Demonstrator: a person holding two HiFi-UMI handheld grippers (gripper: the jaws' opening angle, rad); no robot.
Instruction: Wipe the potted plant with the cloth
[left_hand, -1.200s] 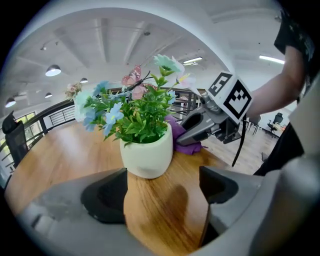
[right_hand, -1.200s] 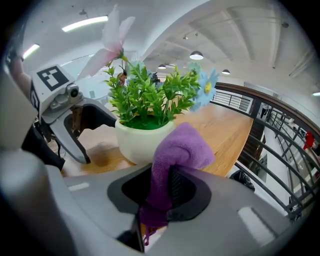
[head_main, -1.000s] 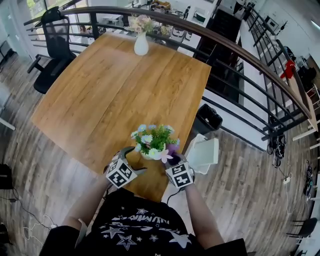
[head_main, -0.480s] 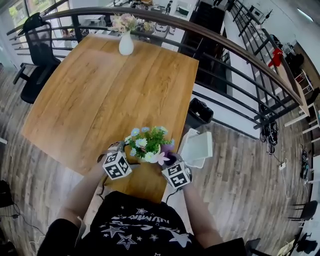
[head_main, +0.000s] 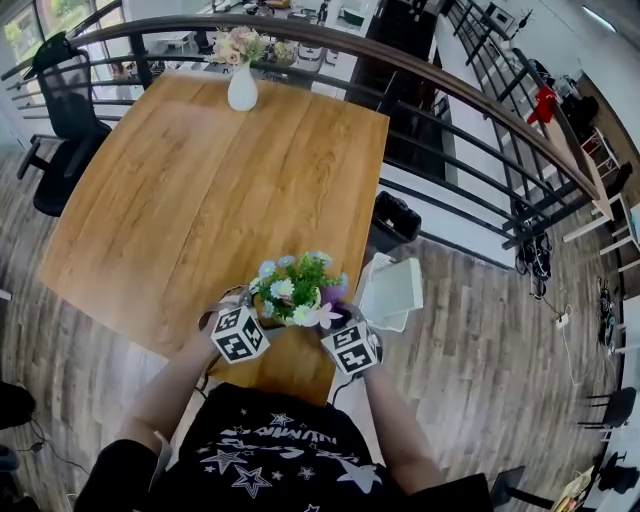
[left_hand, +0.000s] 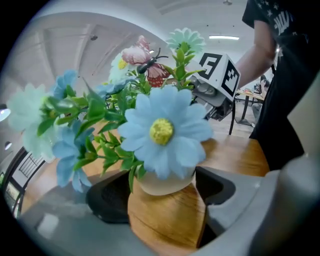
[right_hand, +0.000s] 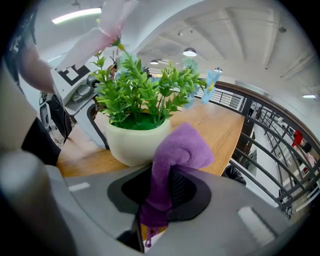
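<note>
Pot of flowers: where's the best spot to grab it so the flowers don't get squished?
Grab the pot by its bare round wall, low down, under the leaves. Come from the left, since the right gripper holds the cloth on the other side. The left gripper is there: its fingers have just been closing, with the pot between them.

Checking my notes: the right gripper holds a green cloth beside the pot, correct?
No. The cloth is purple, not green, as the right gripper view shows. The right gripper does hold it beside the pot.
</note>
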